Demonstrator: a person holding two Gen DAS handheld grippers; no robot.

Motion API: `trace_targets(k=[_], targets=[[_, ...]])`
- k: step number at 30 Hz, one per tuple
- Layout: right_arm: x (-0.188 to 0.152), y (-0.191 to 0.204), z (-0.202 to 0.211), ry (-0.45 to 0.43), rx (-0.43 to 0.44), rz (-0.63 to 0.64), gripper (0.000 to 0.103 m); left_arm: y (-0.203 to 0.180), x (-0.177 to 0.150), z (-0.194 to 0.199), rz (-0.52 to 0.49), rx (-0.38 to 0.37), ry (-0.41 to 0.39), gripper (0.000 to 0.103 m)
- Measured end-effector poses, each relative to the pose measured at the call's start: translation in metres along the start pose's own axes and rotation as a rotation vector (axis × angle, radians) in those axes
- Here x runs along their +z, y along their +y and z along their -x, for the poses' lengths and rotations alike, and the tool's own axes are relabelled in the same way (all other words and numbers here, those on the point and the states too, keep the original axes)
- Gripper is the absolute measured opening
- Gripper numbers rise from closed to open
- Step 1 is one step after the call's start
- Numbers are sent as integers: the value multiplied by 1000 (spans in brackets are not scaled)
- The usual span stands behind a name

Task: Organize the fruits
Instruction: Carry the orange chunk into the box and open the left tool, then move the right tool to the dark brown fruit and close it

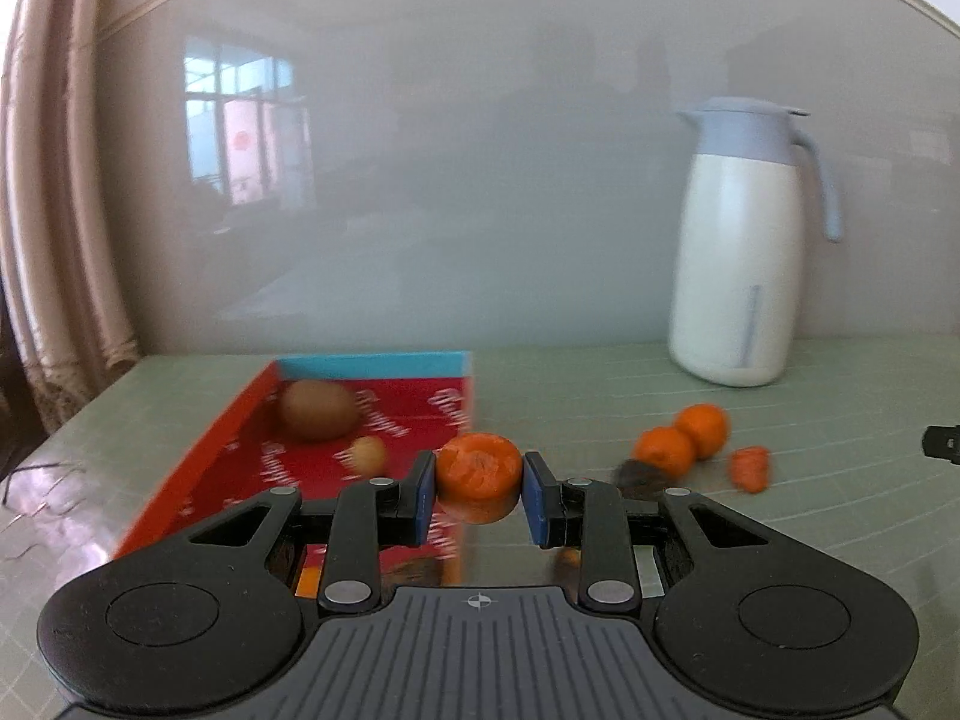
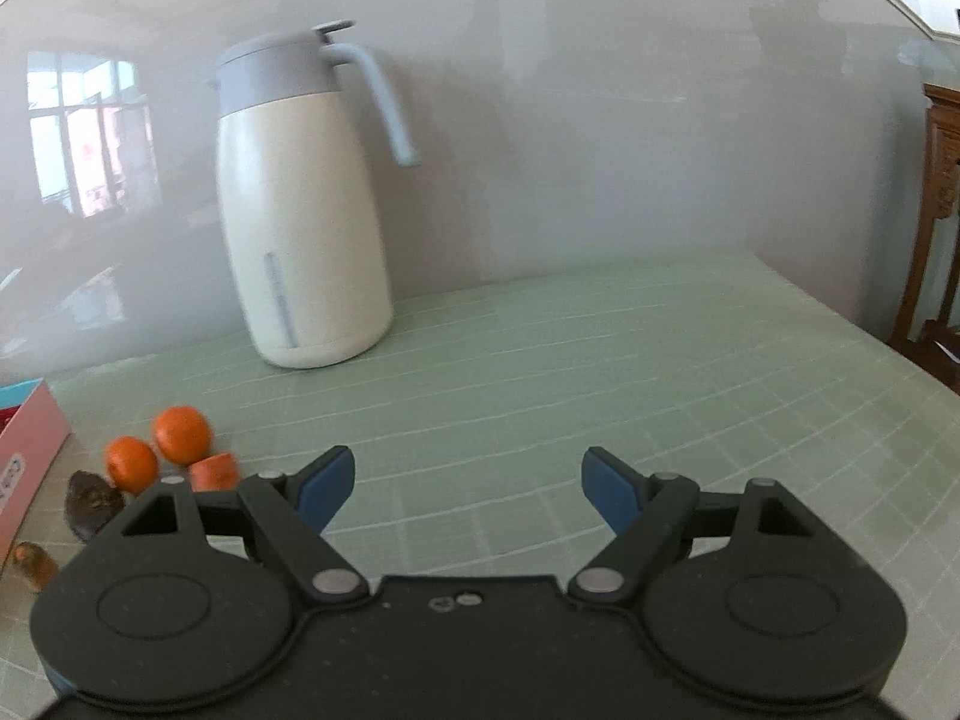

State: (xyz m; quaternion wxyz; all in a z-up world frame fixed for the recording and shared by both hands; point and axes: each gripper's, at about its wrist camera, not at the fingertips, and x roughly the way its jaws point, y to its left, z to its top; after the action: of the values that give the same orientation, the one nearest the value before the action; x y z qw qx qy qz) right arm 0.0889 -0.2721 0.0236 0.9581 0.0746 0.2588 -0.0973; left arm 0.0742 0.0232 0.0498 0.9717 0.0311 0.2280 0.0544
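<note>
Left gripper [image 1: 478,489], black with blue pads, nearest the lens: jaws drawn in tight on a stubby orange carrot chunk [image 1: 478,476], cut face rough and pale-streaked, pads pressing both its sides. Chunk is held above the right wall of the red printed cardboard box [image 1: 240,450], which has a light blue far wall and an open top. Landmark = that box. Inside it near the far wall: a brown rounded kiwi-like fruit [image 1: 318,411], with a small tan round fruit [image 1: 368,455] just nearer. Right of the box on the pale green gridded table mat [image 1: 570,396]: a dark wrinkled lump [image 1: 639,476], two smooth round orange tangerines [image 1: 684,435] touching each other, then a small orange carrot piece [image 1: 750,468] just beyond them. Further right and back, a tall white glossy jug with grey-blue lid and handle [image 1: 738,252] stands upright by the glossy grey wall. Left of the box, the mat's edge and a bare shiny tabletop with a curtain behind. Frames are motion-blurred.

Right gripper [image 2: 468,489]: jaws spread wide, nothing between the pads, over bare mat well right of the box. Open mat runs on to the right as far as the table's edge, with a wooden chair beyond it.
</note>
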Motion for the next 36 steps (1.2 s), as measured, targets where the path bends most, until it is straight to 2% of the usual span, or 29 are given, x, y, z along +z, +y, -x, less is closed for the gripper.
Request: trace_targets(k=[11, 19, 20, 21, 23, 28, 30, 36], targets=[[-7, 36, -3, 14, 37, 52, 83, 67, -12, -19, 89, 116, 36, 31], [-10, 42, -4, 16, 38, 73, 83, 82, -18, -31, 117, 160, 54, 31], [-10, 42, -4, 16, 38, 72, 83, 82, -18, -31, 119, 153, 54, 39], [-10, 42, -4, 16, 38, 71, 83, 81, -18, -30, 121, 152, 48, 60], [-10, 41, -4, 16, 37, 71, 83, 78, -18, -25, 110, 174, 22, 77], [-9, 38, -4, 15, 39, 71, 83, 73, -17, -22, 89, 170, 7, 78], [-9, 37, -4, 13, 39, 70, 83, 71, -16, -20, 78, 174, -1, 82], [-8, 32, -4, 12, 37, 62, 83, 71, -17, -19, 69, 181, -10, 86]])
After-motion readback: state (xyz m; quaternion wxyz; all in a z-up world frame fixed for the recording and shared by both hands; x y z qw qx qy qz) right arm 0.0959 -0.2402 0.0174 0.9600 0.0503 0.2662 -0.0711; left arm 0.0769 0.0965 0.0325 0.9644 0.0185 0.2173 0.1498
